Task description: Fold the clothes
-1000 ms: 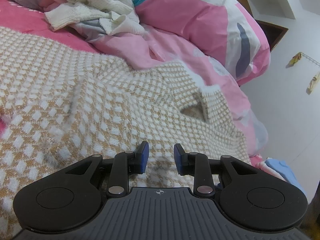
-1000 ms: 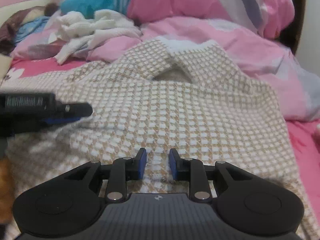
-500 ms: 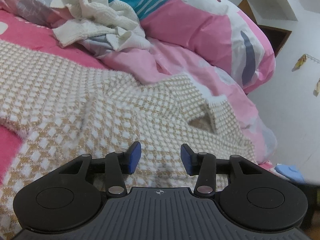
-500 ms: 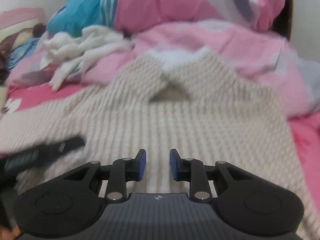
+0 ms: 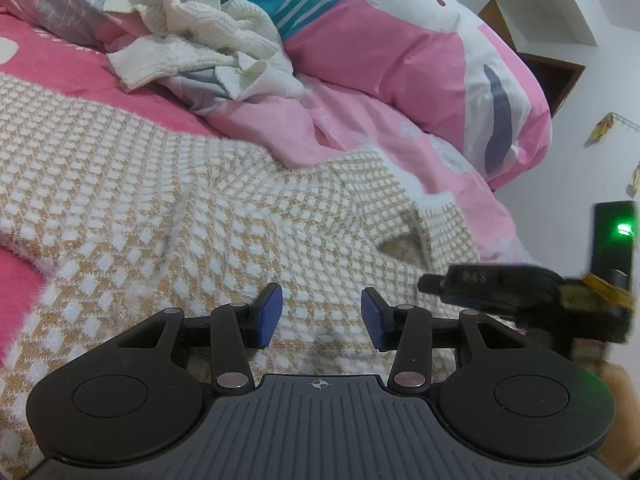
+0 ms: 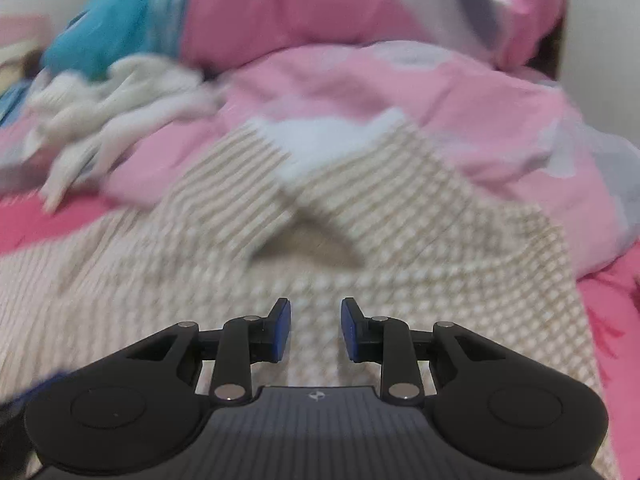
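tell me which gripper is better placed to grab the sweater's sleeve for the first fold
Left, probably. The left gripper is open over the checked sweater, whose sleeve stretches off to its left. The right gripper, also open, faces the V-neck collar, and its view is blurred.

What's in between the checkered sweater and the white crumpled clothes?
In the left wrist view, pink bedding lies between the checkered sweater and the white crumpled clothes: a fold of quilt and some sheet.
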Demonstrator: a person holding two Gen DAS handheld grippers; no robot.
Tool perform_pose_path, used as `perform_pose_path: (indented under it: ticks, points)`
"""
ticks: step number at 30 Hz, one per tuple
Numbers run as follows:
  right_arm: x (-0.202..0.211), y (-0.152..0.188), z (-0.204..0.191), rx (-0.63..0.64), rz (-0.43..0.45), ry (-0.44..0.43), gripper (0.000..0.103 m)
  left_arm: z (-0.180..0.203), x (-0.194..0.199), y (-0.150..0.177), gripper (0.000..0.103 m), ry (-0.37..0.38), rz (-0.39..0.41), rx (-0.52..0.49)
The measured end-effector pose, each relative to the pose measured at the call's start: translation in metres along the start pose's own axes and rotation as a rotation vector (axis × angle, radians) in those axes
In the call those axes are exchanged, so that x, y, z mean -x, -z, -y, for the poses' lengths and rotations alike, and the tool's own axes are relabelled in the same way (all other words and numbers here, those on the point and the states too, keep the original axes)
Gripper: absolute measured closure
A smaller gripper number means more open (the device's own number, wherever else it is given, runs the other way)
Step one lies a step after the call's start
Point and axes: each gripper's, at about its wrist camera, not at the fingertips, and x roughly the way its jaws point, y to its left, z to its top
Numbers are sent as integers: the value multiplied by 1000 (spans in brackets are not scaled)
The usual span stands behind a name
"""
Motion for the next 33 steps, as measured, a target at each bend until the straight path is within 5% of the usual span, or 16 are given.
perform_pose_path:
  ticks: [4, 13, 21, 33]
  points:
    - [-18, 6, 9, 0, 1, 7, 70, 1, 0, 0, 59, 0, -1, -4]
    - [54, 28, 55, -267, 32, -122, 69, 0, 0, 1, 59, 4, 1, 2]
    - [36, 65, 21, -103, 100, -107, 68, 1, 0, 1, 59, -1, 4, -7]
    - [92, 67, -4, -38, 98, -167, 69, 3, 47, -21, 50, -78, 133, 42]
